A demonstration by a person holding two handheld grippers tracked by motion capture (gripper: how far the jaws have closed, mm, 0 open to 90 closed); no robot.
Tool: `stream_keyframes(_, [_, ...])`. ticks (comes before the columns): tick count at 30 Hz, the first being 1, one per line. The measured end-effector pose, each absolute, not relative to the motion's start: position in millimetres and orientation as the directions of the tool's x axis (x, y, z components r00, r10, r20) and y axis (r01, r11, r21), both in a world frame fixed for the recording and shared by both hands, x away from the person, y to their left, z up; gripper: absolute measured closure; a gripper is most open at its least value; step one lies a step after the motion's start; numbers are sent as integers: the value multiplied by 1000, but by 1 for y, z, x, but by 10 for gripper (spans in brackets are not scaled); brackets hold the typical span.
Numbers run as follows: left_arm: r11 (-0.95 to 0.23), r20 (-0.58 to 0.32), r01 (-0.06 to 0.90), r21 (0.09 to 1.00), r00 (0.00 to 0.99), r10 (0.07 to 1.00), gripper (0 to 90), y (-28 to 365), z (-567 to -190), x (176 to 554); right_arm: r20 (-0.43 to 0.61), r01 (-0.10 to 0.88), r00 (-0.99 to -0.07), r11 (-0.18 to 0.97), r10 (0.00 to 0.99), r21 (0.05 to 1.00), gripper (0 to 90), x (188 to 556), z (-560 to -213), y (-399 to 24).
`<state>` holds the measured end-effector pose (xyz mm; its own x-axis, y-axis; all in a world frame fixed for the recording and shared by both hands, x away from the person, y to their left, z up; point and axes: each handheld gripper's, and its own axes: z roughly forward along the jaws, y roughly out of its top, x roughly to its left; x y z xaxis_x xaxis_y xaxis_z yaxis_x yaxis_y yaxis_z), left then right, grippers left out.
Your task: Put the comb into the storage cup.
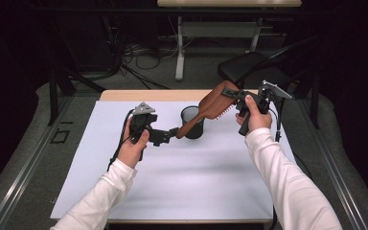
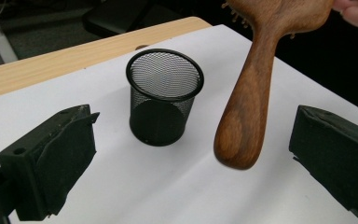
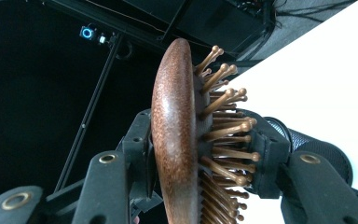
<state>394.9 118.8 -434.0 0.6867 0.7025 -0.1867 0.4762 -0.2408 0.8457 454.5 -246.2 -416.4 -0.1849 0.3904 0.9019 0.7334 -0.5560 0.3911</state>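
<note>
Right tongs [image 1: 235, 96] grip the head of a wooden brush [image 1: 210, 108], one jaw on the smooth back, the other pressed into the pins, as the right gripper view shows. Left tongs [image 1: 168, 134] stand wide with nothing between the jaws, though the handle's rounded end hangs just ahead of them in the left gripper view.

The brush is held in the air over the far middle of the worktop [image 1: 196, 177], tilted, handle end low and close beside a black mesh cup [image 1: 192, 122] that stands upright near the far edge. From above, handle and cup overlap; whether they touch I cannot tell.

By its look the brush is solid wood: stiff, moderately light, head-heavy, with a polished surface likely to slide under hard pads. The pins probably give a little, so the present grip on the head may feel spongy and let it rock. The narrow neck of the handle looks the surest place to take hold, flat sides against the pads. The cup seems light and easy to tip if knocked.
</note>
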Motion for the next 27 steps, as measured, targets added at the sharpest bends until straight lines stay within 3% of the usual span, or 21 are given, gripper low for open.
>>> stream_keyframes(27, [-162,-243,503,849,645,725,6,146,-438,397,884,702,-194,-569,425,428,506,459,-403,-251])
